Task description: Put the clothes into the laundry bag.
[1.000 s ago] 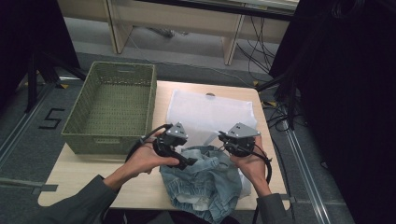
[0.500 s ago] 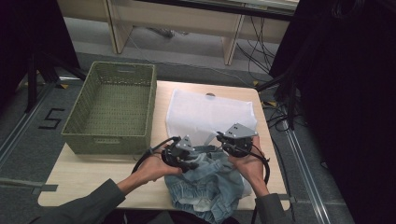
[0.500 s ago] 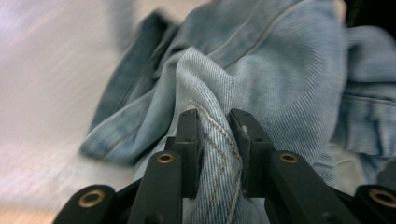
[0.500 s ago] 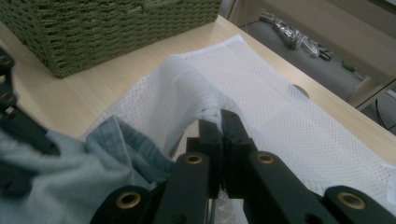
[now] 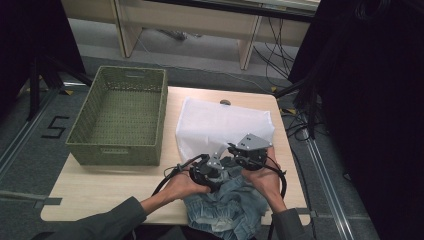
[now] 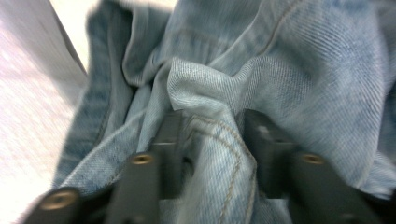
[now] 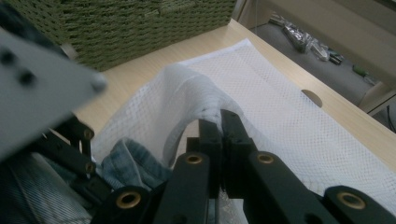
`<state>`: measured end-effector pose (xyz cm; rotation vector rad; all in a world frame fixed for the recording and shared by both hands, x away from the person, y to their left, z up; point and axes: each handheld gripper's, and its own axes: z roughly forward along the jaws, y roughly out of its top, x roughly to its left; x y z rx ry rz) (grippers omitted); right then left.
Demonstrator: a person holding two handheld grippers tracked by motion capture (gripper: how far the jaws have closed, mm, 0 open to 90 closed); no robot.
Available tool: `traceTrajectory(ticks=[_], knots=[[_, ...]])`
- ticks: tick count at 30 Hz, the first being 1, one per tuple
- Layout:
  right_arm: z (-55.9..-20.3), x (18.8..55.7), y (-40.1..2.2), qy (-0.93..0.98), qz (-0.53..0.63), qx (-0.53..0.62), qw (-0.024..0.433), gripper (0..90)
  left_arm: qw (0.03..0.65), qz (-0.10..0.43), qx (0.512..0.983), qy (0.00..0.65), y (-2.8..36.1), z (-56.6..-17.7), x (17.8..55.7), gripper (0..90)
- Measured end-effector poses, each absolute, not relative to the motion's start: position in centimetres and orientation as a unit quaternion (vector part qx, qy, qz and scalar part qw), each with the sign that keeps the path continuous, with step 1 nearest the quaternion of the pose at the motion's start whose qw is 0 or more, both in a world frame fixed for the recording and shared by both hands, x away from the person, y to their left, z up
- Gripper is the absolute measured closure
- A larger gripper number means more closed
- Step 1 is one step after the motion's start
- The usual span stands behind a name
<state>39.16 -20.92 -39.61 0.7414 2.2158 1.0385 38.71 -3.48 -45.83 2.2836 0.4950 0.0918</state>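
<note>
Light-blue jeans (image 5: 230, 205) lie crumpled at the table's front edge, their top at the mouth of a white mesh bag (image 5: 220, 125). My left gripper (image 5: 212, 172) is pushed into the denim (image 6: 303, 70). A seamed fold fills the gap between its jaws (image 6: 210, 121), which have just been opening and still touch the fold on both sides. My right gripper (image 5: 240, 152) is shut (image 7: 218, 119) on the near edge of the mesh bag (image 7: 280, 116), holding it lifted over the jeans (image 7: 135, 163).
A green woven basket (image 5: 120, 107) stands empty on the table's left half, its wall (image 7: 116, 23) close beyond the bag. Bare wood (image 5: 110, 185) lies in front of it. A cable hole (image 5: 225, 102) sits at the table's far edge.
My left hand has moved right and down, from the jeans' left edge to the bag's mouth beside the right gripper, taking denim with it. The right gripper has held still.
</note>
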Motion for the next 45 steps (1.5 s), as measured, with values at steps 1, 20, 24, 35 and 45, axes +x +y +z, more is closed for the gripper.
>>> traceTrajectory(ticks=[1, 20, 24, 35, 45], knots=[[-39.7, 39.1, -20.9, 0.830, 0.388, 0.283, 0.284, 89.4, 0.403, 0.029, 0.892, 0.203, -3.1, -45.2, 38.6, 51.3], [-39.8, 39.1, -20.9, 0.831, 0.388, 0.286, 0.277, 89.4, 0.339, -0.051, 0.873, 0.345, 0.9, -47.9, 43.2, 20.4], [-39.8, 39.2, -20.9, 0.831, 0.387, 0.283, 0.281, 89.3, 0.365, -0.053, 0.861, 0.351, 0.0, -48.4, 42.8, 41.9], [-39.7, 39.2, -21.0, 0.829, 0.390, 0.285, 0.282, 89.4, 0.411, 0.055, 0.879, 0.234, -2.7, -44.2, 38.7, 80.1], [-39.5, 38.8, -20.6, 0.828, 0.395, 0.281, 0.282, 89.5, 0.378, 0.067, 0.898, 0.215, -5.5, -46.6, 39.9, 76.8]])
